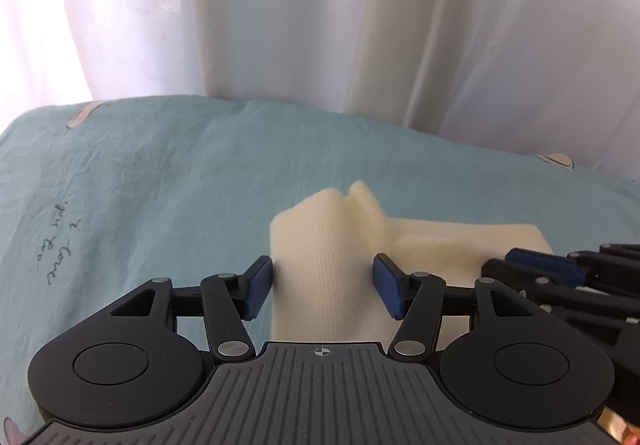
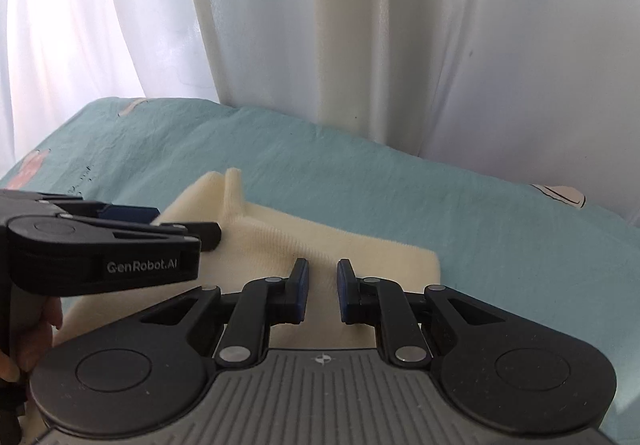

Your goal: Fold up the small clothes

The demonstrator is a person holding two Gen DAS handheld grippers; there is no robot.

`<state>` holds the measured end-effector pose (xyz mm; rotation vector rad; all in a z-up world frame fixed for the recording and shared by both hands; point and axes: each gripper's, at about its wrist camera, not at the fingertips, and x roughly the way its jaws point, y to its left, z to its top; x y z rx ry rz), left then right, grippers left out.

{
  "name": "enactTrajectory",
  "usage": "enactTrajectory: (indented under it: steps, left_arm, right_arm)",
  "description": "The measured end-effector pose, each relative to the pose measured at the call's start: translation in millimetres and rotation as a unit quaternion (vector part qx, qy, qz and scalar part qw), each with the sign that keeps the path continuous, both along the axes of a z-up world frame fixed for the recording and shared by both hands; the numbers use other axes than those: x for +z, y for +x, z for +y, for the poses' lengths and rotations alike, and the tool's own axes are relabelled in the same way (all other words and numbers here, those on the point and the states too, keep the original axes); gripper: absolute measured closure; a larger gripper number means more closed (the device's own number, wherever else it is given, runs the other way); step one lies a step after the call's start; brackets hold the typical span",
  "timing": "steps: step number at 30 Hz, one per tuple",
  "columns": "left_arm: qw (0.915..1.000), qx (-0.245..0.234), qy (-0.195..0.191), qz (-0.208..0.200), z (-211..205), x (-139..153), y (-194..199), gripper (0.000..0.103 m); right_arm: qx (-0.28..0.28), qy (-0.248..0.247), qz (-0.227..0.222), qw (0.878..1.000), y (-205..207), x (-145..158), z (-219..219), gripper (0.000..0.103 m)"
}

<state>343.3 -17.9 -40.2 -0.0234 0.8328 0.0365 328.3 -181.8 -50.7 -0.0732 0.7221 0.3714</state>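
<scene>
Pale, sheer curtains hang behind a bed covered in a wrinkled teal sheet, where faint handwriting reads roughly "I love you too". On the sheet lies a cream knitted garment, ribbed, folded flat with one corner standing up in a soft peak. The left gripper stands spread, its blue pads either side of the knit without pressing it. The right gripper has only a narrow gap, nothing pinched. "GenRobot.AI" marks the left tool's side.
</scene>
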Motion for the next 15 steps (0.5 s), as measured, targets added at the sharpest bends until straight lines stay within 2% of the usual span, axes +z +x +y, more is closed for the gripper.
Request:
enactTrajectory:
  steps: [2, 3, 4, 5, 8, 10, 12, 15]
  left_arm:
    - [0.9998, 0.006, 0.017, -0.009, -3.1, -4.2, 2.2, 0.025]
    - [0.9997, 0.006, 0.021, -0.012, -4.0, -5.7, 2.5, 0.023]
    - [0.9996, 0.006, 0.021, -0.014, -4.1, -7.3, 3.4, 0.02]
    - [0.9997, 0.01, 0.016, -0.015, -2.3, -8.2, 4.2, 0.016]
    - [0.9994, 0.033, 0.001, -0.002, 6.6, -10.4, 8.8, 0.004]
    - [0.999, 0.042, -0.013, 0.007, 13.8, -10.2, 9.2, 0.004]
    - [0.999, 0.043, -0.005, 0.009, 18.1, -5.7, -0.1, 0.004]
    - [0.9991, 0.038, -0.008, 0.015, 29.7, 5.3, -24.8, 0.005]
  right_arm:
    - [-0.025, -0.018, -0.016, 0.999, 1.9, -4.9, -2.8, 0.087]
    - [-0.038, -0.035, -0.035, 0.998, 3.4, -11.7, -5.7, 0.076]
    - [-0.045, -0.04, -0.045, 0.997, 3.2, -14.3, -8.0, 0.071]
    - [-0.067, -0.045, -0.035, 0.996, 6.5, -15.1, -12.4, 0.07]
    - [-0.076, -0.021, -0.023, 0.997, 5.7, -12.0, -20.5, 0.069]
    - [-0.086, 0.005, -0.014, 0.996, -4.3, -3.8, -30.6, 0.069]
    - [-0.086, 0.051, 0.005, 0.995, -24.3, 6.8, -46.2, 0.067]
    - [-0.104, 0.143, 0.044, 0.983, -77.5, 16.4, -81.2, 0.06]
